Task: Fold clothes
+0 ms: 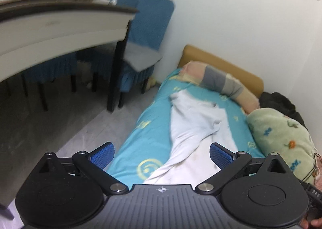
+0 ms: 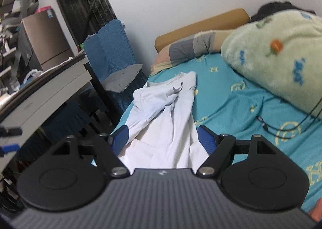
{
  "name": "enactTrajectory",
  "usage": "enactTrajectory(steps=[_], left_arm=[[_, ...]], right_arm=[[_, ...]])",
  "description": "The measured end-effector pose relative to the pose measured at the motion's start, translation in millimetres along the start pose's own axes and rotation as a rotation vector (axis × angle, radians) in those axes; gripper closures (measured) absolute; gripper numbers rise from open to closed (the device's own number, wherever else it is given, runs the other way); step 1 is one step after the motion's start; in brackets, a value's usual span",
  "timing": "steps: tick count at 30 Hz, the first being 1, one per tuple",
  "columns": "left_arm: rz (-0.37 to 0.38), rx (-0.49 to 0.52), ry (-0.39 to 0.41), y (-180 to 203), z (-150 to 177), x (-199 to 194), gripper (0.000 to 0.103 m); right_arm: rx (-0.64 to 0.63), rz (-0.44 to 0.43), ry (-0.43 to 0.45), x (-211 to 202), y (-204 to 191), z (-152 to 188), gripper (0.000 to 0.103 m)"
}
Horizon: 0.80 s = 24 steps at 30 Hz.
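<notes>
Honestly, grippers: left gripper and right gripper both gape, holding nothing.
Risk: white shirt, bunched mid-frame, may fold crooked.

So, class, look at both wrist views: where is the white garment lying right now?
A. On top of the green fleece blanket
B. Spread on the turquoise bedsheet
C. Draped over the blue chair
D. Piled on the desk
B: the white garment lies rumpled on the turquoise bedsheet, apart from the green blanket and the blue chair.
</notes>
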<state>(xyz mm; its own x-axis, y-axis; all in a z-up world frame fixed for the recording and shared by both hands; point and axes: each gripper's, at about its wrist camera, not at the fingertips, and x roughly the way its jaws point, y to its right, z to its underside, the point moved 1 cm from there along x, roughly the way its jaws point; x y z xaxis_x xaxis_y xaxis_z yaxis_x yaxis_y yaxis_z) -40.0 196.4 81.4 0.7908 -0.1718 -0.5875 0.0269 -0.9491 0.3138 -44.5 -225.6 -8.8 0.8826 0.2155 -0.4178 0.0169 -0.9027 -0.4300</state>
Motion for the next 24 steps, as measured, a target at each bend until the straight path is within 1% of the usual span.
enactTrajectory(steps=[2, 4, 6, 7, 9, 11, 12, 14, 15, 16, 17, 18, 19, 23, 24], left_arm=[[0.051, -0.131, -0.053, -37, -2, 12, 0.011], [0.107, -0.240, -0.112, -73, 0, 29, 0.012], [0.147, -0.293, -0.148, -98, 8, 46, 0.013], [0.166, -0.316, -0.166, -110, 12, 55, 0.014], [0.194, -0.317, -0.206, -125, 27, 75, 0.018], [0.225, -0.309, -0.262, -134, 45, 95, 0.025], [0.238, -0.306, -0.290, -137, 54, 105, 0.025], [0.267, -0.282, -0.343, -142, 72, 124, 0.025], [0.269, -0.253, -0.377, -141, 79, 135, 0.025], [0.246, -0.220, -0.412, -139, 86, 146, 0.029], [0.215, -0.189, -0.450, -137, 91, 155, 0.041], [0.204, -0.157, -0.483, -133, 96, 161, 0.047], [0.195, -0.123, -0.509, -128, 100, 167, 0.058], [0.223, 0.059, -0.511, -101, 99, 163, 0.059], [0.219, 0.097, -0.521, -92, 100, 162, 0.060]], right_arm=[[0.013, 0.000, -0.017, 3, 4, 2, 0.026], [0.022, 0.005, -0.033, 6, 6, 5, 0.026], [0.031, 0.010, -0.049, 8, 8, 8, 0.026], [0.034, 0.014, -0.059, 10, 9, 9, 0.026], [0.041, 0.021, -0.079, 15, 10, 12, 0.026], [0.042, 0.030, -0.097, 20, 10, 14, 0.026], [0.049, 0.036, -0.100, 22, 10, 15, 0.026], [0.066, 0.048, -0.100, 25, 10, 16, 0.026], [0.087, 0.058, -0.095, 26, 12, 16, 0.026], [0.114, 0.069, -0.092, 27, 14, 15, 0.026], [0.143, 0.081, -0.088, 29, 17, 13, 0.026], [0.174, 0.088, -0.081, 30, 20, 12, 0.026], [0.197, 0.089, -0.073, 31, 22, 11, 0.026], [0.229, 0.088, -0.064, 29, 25, 11, 0.026], [0.237, 0.091, -0.062, 26, 26, 12, 0.026]])
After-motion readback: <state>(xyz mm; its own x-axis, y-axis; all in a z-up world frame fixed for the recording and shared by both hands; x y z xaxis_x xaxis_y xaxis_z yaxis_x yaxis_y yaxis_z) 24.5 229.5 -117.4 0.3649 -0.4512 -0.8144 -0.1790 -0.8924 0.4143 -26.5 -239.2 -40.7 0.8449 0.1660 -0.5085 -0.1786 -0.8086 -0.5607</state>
